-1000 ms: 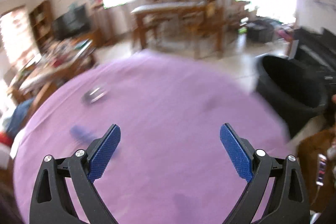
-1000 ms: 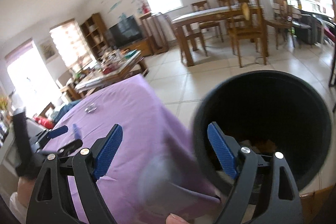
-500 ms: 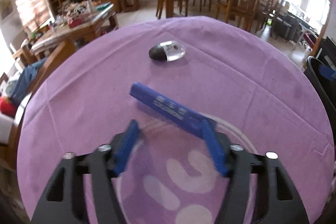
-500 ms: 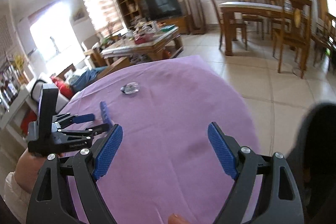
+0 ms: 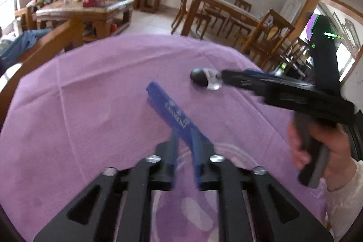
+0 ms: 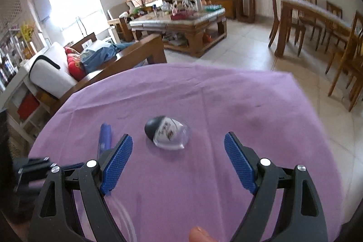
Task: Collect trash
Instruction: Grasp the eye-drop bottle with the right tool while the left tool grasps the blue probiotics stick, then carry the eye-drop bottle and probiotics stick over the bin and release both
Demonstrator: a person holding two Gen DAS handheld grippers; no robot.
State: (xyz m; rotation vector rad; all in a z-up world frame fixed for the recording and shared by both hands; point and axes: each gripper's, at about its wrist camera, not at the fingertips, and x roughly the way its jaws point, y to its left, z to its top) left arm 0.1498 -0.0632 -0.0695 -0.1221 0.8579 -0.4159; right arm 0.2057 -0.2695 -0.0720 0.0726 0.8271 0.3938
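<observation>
— Since a second ago we have swung both tools away from the black bin and over the round table under its purple cloth (image 6: 226, 92). Our left gripper (image 5: 185, 144) has just been closing, and its blue pads now pinch the near end of the long flat blue wrapper (image 5: 169, 106), which lies slanting away across the cloth.

— And our right gripper (image 6: 178, 159)?

— Its jaws stand wide apart with nothing between the pads. Just ahead of them lies the crumpled clear plastic package with a black end (image 6: 166, 132), resting on the cloth, not touched in the right wrist view. From the left wrist camera its tip looks right beside that package (image 5: 205, 79); whether it touches we cannot tell. A hand (image 5: 317, 146) grips its handle.
</observation>
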